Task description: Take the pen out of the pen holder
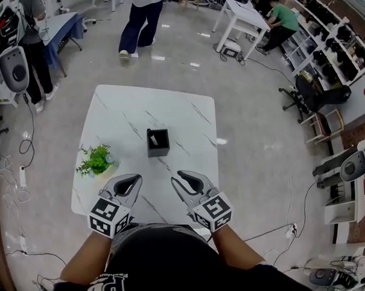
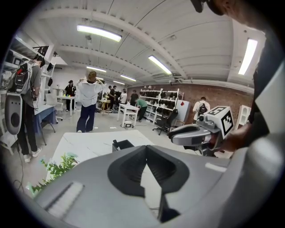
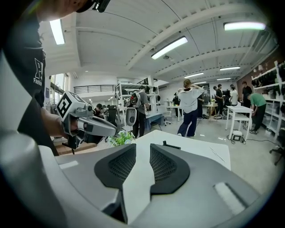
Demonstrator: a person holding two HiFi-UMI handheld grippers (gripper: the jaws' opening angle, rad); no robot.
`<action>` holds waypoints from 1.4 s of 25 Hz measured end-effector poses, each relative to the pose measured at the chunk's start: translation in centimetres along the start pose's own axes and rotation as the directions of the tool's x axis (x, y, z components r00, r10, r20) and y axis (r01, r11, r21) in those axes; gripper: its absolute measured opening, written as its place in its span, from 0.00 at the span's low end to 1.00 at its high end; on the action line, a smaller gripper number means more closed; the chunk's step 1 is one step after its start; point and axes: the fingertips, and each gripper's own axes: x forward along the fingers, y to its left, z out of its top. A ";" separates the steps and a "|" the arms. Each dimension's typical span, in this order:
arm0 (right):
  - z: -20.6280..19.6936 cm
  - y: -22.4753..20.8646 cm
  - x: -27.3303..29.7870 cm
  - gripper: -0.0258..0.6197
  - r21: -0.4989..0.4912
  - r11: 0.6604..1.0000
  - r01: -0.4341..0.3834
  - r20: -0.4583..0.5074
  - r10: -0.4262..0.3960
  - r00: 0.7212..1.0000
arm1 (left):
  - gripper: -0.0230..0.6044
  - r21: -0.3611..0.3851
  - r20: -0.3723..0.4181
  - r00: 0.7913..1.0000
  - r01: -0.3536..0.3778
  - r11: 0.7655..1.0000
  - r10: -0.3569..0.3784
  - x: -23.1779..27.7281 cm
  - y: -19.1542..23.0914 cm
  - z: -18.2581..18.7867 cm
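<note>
A black square pen holder [image 1: 158, 143] stands in the middle of the white marble table [image 1: 187, 120], with a pale pen [image 1: 153, 139] leaning inside it. Both grippers hover over the near table edge, short of the holder and apart from it. My left gripper [image 1: 137, 177] is shut, its tips meeting with nothing between them [image 2: 146, 147]. My right gripper [image 1: 178, 176] is open, a narrow gap between its pads [image 3: 143, 147]. The holder shows low beyond the jaws in the left gripper view [image 2: 123, 144] and the right gripper view [image 3: 171, 145].
A small green potted plant [image 1: 97, 159] sits at the table's left edge, close to the left gripper. A person [image 1: 138, 23] walks beyond the far edge. Another white table [image 1: 243, 18], shelves [image 1: 329, 45], an office chair [image 1: 307, 94] and floor cables [image 1: 25, 149] surround the area.
</note>
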 end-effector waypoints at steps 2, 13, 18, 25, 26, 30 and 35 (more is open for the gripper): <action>-0.2 0.1 0.1 0.16 -0.005 1.000 -0.003 -0.006 0.003 1.000 | 0.13 -0.003 0.001 1.000 -0.003 1.000 0.003 0.0 0.0 0.0; -0.5 -0.3 0.9 0.16 -0.019 1.000 -0.007 -0.025 0.007 1.000 | 0.13 -0.011 -0.005 1.000 -0.019 1.000 0.018 -0.2 0.1 -0.3; 0.2 -1.3 2.0 0.16 -0.035 0.999 -0.003 -0.027 0.002 1.000 | 0.13 -0.018 -0.008 0.999 -0.034 0.999 0.034 -0.8 0.6 -0.6; -0.7 -3.3 5.3 0.16 -0.057 0.998 -0.003 -0.065 0.000 0.998 | 0.13 -0.031 -0.018 0.999 -0.049 0.998 0.048 -1.4 0.8 -1.7; -1.0 -3.8 6.0 0.16 -0.053 0.999 -0.002 -0.073 -0.002 0.997 | 0.13 -0.031 -0.021 0.999 -0.049 0.998 0.049 -1.3 0.8 -1.9; -1.8 -5.5 9.2 0.15 -0.043 0.999 0.008 -0.110 -0.013 0.994 | 0.13 -0.037 -0.031 0.998 -0.054 0.998 0.053 -1.5 1.4 -2.2; -2.3 -6.8 12.5 0.15 -0.040 0.999 0.001 -0.161 -0.008 0.987 | 0.13 -0.063 -0.028 0.996 -0.084 0.994 0.082 -2.3 2.2 -2.5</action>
